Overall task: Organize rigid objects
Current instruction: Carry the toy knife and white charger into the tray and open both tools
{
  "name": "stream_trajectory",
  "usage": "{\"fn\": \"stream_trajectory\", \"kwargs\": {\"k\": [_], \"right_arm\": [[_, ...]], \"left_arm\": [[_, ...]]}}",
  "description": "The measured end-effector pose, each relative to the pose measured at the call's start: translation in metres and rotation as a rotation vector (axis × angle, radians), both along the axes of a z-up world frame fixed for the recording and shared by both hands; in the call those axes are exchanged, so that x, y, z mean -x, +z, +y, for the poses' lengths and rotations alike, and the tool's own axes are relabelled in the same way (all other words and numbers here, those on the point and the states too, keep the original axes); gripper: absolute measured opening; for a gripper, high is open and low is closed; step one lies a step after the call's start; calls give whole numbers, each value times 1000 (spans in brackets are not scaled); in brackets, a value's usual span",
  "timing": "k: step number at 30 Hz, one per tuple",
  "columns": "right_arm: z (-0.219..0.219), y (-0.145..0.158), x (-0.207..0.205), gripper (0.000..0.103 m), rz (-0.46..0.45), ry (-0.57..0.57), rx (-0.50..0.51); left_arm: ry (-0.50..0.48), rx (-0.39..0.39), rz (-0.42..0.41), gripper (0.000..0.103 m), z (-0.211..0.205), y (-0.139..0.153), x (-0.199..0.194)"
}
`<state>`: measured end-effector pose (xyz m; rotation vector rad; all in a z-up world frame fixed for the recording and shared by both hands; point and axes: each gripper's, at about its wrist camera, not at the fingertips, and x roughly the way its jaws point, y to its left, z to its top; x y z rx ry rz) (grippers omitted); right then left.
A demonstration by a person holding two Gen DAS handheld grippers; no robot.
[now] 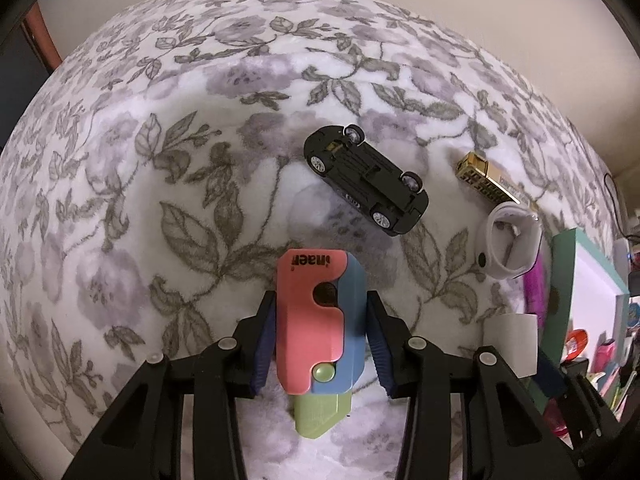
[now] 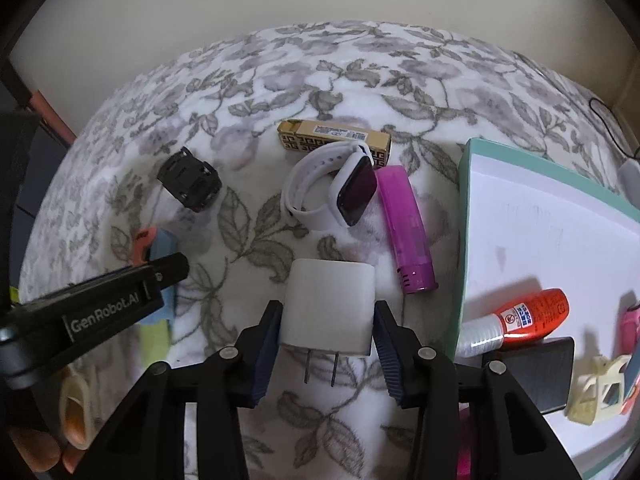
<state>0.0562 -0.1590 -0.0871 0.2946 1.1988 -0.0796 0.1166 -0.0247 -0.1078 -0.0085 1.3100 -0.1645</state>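
The white cube-shaped plastic wall charger (image 2: 328, 306) sits between the right tongs (image 2: 327, 334), which look clamped on its sides, just left of the teal-edged white tray (image 2: 468, 216). A red glue bottle (image 2: 520, 318) and other bits already lie in the tray; the white smartwatch (image 2: 332, 184), purple lighter (image 2: 406, 228) and black toy car (image 1: 366, 180) remain outside. The left tongs (image 1: 320, 338) flank a pink-and-blue plastic toy knife (image 1: 316, 324), grip uncertain.
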Motion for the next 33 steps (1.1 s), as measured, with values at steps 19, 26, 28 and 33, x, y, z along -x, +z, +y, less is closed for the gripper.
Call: {"fn": "stream_trajectory", "kwargs": {"k": [19,26,28,33], "right_arm": [[-25,57,17,47,-134,-78,-24],[-50,69,28,47,-139,-146,13],[-60,71,31,47,-143,-164,5],[-96,69,43,47,-123,-246,21]], "left_arm": [[-62,106,-201,44,-10,84,8],[-113,99,-215,44,-28,91,20],[-136,89,-216,44,-37,91,25],[-215,69,-233,44,-65,94,41]]}}
